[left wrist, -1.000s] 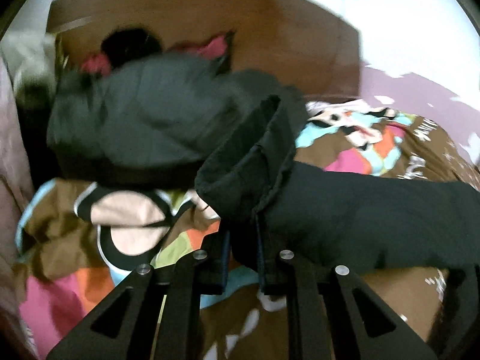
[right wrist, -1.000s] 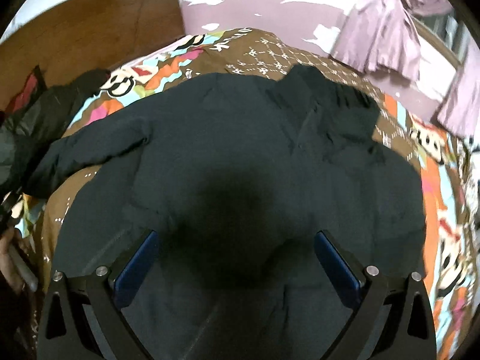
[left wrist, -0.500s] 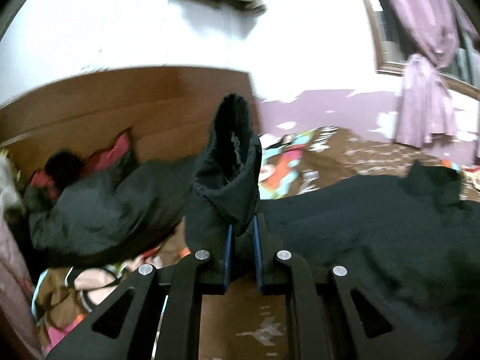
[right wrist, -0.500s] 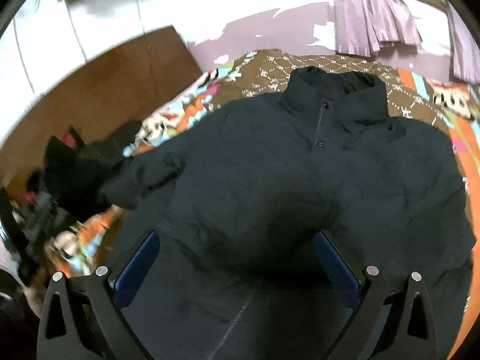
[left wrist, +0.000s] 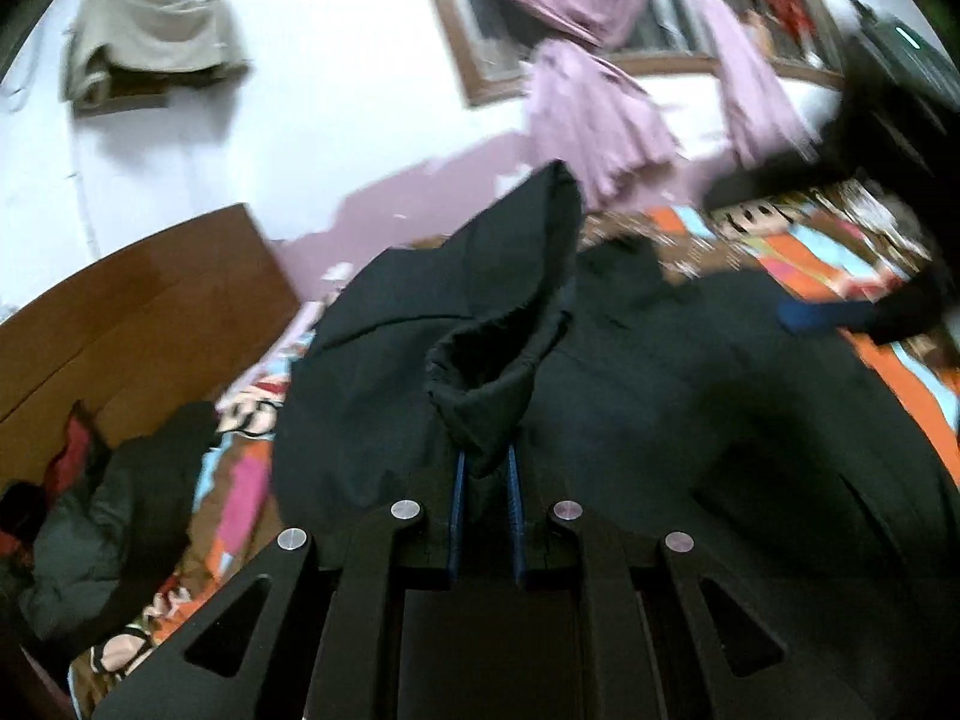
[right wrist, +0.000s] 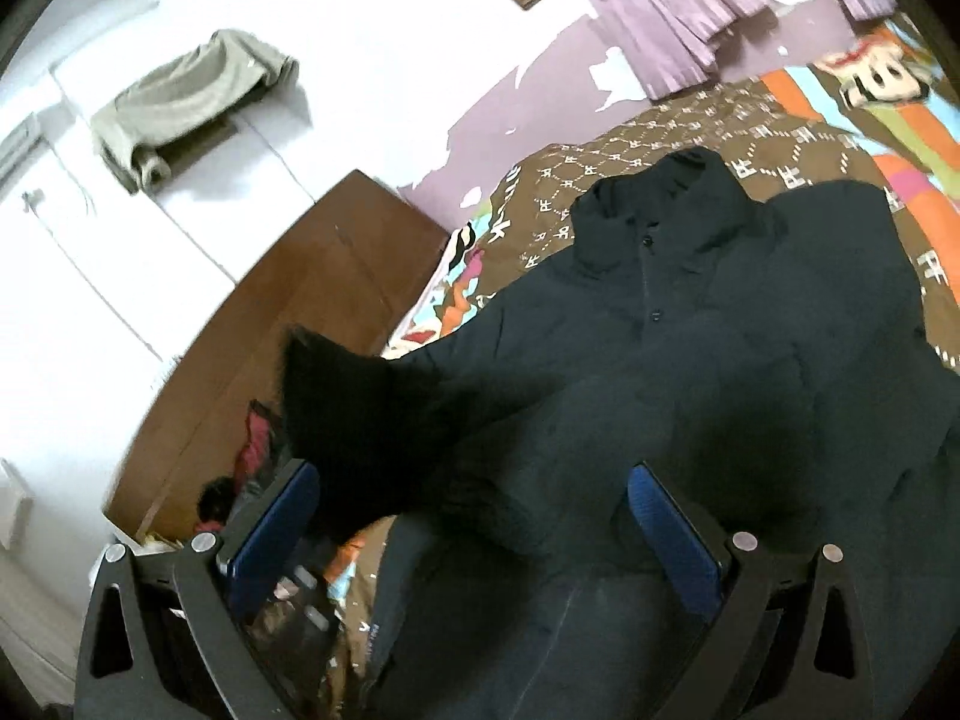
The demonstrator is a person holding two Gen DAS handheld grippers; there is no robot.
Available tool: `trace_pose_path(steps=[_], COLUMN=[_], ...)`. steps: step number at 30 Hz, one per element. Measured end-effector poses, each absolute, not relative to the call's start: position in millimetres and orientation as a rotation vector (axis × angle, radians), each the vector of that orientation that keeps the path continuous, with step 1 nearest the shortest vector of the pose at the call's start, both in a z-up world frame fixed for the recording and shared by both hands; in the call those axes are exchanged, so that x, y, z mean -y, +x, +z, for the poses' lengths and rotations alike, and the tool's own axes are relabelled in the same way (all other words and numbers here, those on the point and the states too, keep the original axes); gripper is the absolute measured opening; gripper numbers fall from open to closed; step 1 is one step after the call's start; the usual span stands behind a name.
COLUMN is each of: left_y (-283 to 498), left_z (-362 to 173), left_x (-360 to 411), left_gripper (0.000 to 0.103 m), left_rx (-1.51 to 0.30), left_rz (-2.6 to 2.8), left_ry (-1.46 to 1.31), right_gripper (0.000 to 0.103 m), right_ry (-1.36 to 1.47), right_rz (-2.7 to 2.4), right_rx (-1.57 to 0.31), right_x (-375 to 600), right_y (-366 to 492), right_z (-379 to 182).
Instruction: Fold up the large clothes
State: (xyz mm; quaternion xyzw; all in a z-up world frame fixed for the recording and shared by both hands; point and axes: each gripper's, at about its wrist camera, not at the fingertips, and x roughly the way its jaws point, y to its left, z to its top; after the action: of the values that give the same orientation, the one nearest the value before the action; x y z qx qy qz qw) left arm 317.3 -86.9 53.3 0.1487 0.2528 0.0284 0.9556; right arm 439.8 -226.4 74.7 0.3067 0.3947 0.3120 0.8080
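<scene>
- The left gripper (left wrist: 485,480) is tilted upward and pinches the cuff of the sleeve (left wrist: 498,372) between its blue pads; the sleeve rises straight ahead of the fingers, its open end facing the camera.
- The right gripper (right wrist: 474,534) hangs with its fingers spread wide over the lower front of the jacket (right wrist: 690,372), gripping nothing.
- The jacket lies face up on the patterned bedspread (right wrist: 660,138), its collar (right wrist: 678,186) farthest ahead of the right gripper; the lifted sleeve crosses that gripper's left finger.
- A second dark garment (left wrist: 114,516) lies low to the left of the left gripper, by the wooden headboard (left wrist: 120,324).
- Beyond the bed, purple curtains (left wrist: 594,114) hang at a window.
- Compared with a second ago, the left gripper has carried the sleeve up off the bedspread and swung it over the jacket's body; the right gripper has stayed open, while more wall and headboard have come into its view.
</scene>
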Motion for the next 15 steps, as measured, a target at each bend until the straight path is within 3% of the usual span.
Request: trace_pose_path(steps=[8, 9, 11, 13, 15], left_y=[304, 303, 303, 302, 305], left_z=[16, 15, 12, 9, 7], left_x=[129, 132, 136, 137, 138], left_gripper=[0.010, 0.010, 0.010, 0.010, 0.010], left_rx=[-0.543, -0.542, -0.542, -0.547, -0.551], left_rz=[-0.062, -0.071, -0.084, -0.085, -0.085], left_ry=[0.430, 0.441, 0.457, 0.459, 0.456], right_gripper=[0.101, 0.098, 0.077, 0.065, 0.063], right_ry=[0.817, 0.811, 0.795, 0.802, 0.805], right_rz=[0.643, 0.635, 0.595, 0.576, 0.580], right_rx=[-0.980, -0.987, -1.014, -1.039, -1.064], right_x=[247, 248, 251, 255, 256], right_y=[436, 435, 433, 431, 426], right_z=[30, 29, 26, 22, 19])
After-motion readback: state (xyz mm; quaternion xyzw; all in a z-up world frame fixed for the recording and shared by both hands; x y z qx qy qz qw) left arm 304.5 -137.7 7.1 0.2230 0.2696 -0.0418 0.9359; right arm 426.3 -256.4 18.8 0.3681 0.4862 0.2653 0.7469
